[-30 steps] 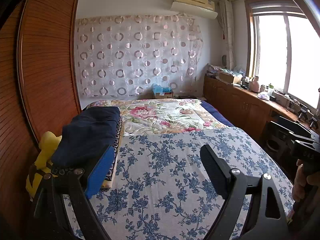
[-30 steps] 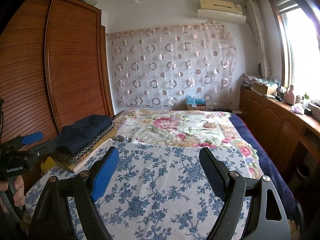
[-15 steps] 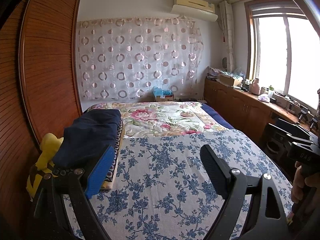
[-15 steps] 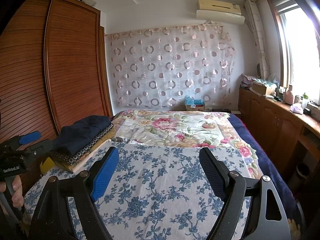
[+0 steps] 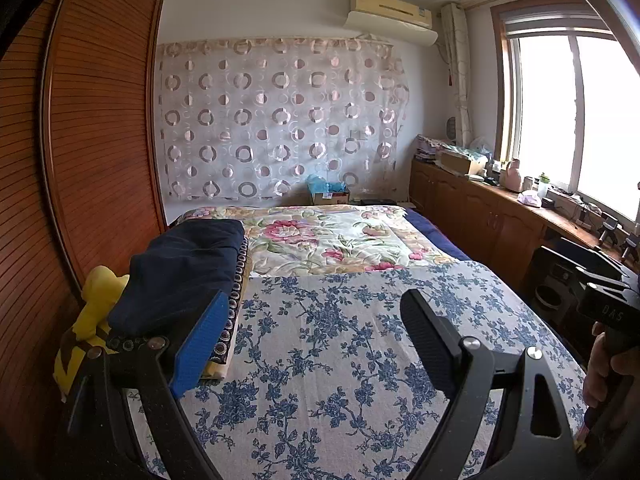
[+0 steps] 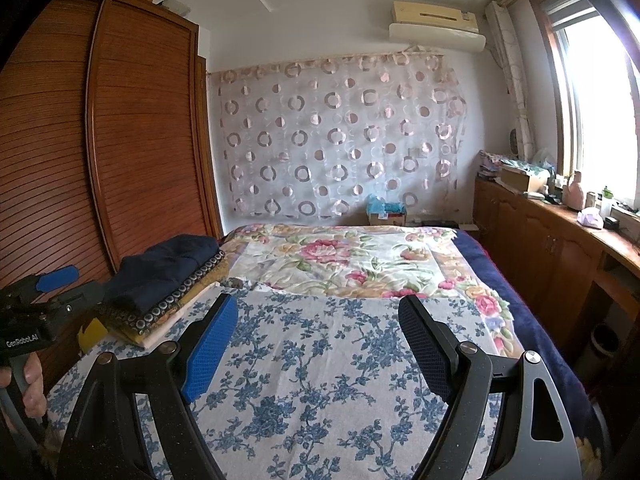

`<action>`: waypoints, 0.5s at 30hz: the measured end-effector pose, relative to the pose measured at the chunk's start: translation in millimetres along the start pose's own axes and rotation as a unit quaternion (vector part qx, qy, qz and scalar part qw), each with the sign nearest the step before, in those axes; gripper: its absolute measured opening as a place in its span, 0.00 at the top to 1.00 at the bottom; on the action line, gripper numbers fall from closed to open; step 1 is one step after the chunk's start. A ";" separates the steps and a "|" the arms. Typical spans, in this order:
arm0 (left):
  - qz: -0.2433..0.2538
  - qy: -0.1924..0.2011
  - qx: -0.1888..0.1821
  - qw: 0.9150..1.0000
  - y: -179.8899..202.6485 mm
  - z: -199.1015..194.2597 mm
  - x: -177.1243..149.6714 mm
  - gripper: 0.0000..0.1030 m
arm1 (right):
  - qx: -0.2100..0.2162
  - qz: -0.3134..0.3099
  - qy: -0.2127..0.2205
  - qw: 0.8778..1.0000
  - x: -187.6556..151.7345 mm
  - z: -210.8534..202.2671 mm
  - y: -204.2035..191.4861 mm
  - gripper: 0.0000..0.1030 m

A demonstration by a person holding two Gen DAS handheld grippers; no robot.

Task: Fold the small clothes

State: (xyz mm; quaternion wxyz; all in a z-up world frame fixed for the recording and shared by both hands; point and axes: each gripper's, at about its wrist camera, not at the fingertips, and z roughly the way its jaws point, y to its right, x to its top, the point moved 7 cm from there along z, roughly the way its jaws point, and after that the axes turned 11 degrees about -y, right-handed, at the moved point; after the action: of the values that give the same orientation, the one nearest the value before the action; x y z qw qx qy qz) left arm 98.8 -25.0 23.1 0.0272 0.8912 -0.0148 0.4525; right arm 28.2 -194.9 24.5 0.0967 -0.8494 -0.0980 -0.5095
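A stack of folded clothes lies at the bed's left edge, with a navy garment [image 5: 184,264] on top, a ring-patterned one [image 5: 236,300] under it and a yellow one [image 5: 96,308] at the bottom. The stack also shows in the right wrist view [image 6: 160,276]. My left gripper [image 5: 312,340] is open and empty above the blue-flowered sheet [image 5: 340,340], just right of the stack. My right gripper [image 6: 320,344] is open and empty over the same sheet [image 6: 320,380]. The right gripper's body shows at the left view's right edge [image 5: 608,304], and the left gripper's body at the right view's left edge [image 6: 36,312].
A pink-flowered quilt [image 5: 332,236] covers the bed's far half. A wooden wardrobe [image 5: 80,140] stands along the left. A wooden counter [image 5: 500,216] with clutter runs under the window on the right. A circle-patterned curtain [image 5: 280,120] hangs on the far wall.
Both views have tilted up slightly, showing more ceiling. Both grippers stay open and empty; the clothes stack has not moved.
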 end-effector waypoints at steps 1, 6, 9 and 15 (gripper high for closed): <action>0.000 0.000 0.000 1.000 -0.1 0.1 -0.1 0.14 | 0.000 -0.001 0.000 1.000 0.0 0.2 0.4 0.19; 0.000 0.000 0.000 1.000 -0.2 0.0 0.0 0.14 | 0.001 -0.001 -0.001 1.000 -0.8 1.3 0.5 0.19; 0.000 0.000 0.000 1.000 -0.3 0.2 -0.4 0.14 | 0.001 -0.001 -0.001 1.000 -0.7 1.3 0.2 0.19; 0.000 0.001 0.000 1.000 -0.4 0.2 -0.6 0.14 | 0.002 -0.002 -0.001 1.000 -1.6 1.6 0.9 0.19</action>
State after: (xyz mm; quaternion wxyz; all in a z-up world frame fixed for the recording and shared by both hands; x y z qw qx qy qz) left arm 98.7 -24.6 22.4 0.0275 0.8910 -0.0150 0.4530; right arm 29.1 -195.4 22.3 0.0972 -0.8494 -0.1003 -0.5089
